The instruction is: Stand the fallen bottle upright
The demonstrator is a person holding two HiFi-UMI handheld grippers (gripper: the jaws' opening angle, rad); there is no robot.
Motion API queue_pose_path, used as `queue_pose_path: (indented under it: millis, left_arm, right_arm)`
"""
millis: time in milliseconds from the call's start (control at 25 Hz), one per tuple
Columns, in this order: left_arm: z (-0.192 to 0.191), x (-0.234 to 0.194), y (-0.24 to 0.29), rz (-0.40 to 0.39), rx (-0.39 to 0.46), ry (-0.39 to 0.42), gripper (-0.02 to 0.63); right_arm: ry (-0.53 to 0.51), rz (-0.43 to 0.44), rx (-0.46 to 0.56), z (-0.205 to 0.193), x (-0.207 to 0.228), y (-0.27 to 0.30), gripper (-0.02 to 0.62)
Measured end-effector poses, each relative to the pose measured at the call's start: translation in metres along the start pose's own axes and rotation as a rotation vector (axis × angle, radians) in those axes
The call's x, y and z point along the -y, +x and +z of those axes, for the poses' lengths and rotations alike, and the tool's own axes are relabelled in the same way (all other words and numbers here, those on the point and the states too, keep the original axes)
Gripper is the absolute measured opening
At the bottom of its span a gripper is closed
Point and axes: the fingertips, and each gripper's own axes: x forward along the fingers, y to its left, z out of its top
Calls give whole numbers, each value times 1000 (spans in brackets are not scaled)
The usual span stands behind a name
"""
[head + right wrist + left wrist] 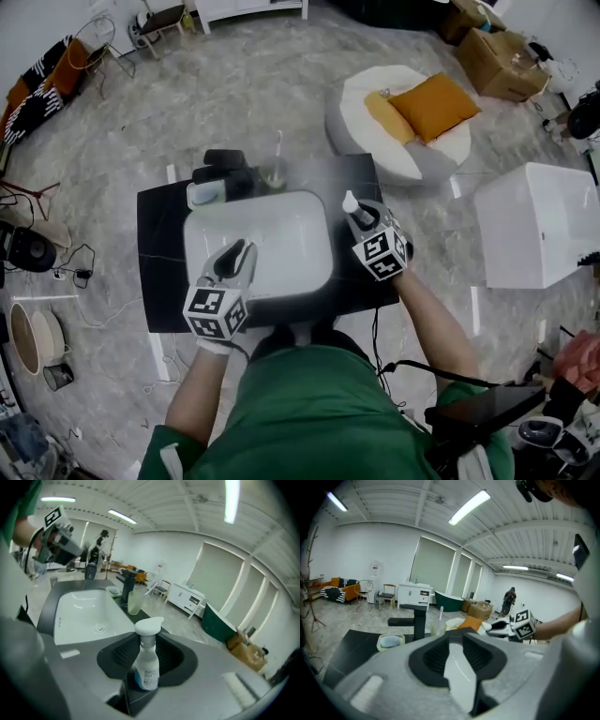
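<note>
Bright white showroom, floored throughout in grey marbled stone [253,84].
Long strip lights [468,507] are mounted on the ribbed ceiling, and the tall windows [436,566] are covered by pale blinds. A white cabinet [415,595] and a dark green bathtub [450,602] are set along the far wall, and an orange sofa [347,590] is placed at the left. A white beanbag [394,155] topped with an orange cushion [433,105] is seen near cardboard boxes [502,58].

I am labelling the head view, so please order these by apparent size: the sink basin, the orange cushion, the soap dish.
1. sink basin
2. orange cushion
3. soap dish
The cushion lies farther from the camera, so it may look smaller than it is.
</note>
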Motion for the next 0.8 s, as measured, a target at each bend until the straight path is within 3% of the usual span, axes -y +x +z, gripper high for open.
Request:
queue_pose_path:
  millis: [160,320,440,800]
  left_arm:
    - [4,5,-2,0,2,6,86]
    - [5,10,-1,-5,-3,10,86]
    - [5,13,1,-12,-5,13,86]
    - [1,23,5,-36,-13,21,86]
  right_arm:
    - [270,-72,48,-10,36,-15,103]
    - [447,-109,84,-25,58,-29,103]
    - [497,-118,93,-33,63,-36,103]
    - [512,-131,92,-41,57,-44,104]
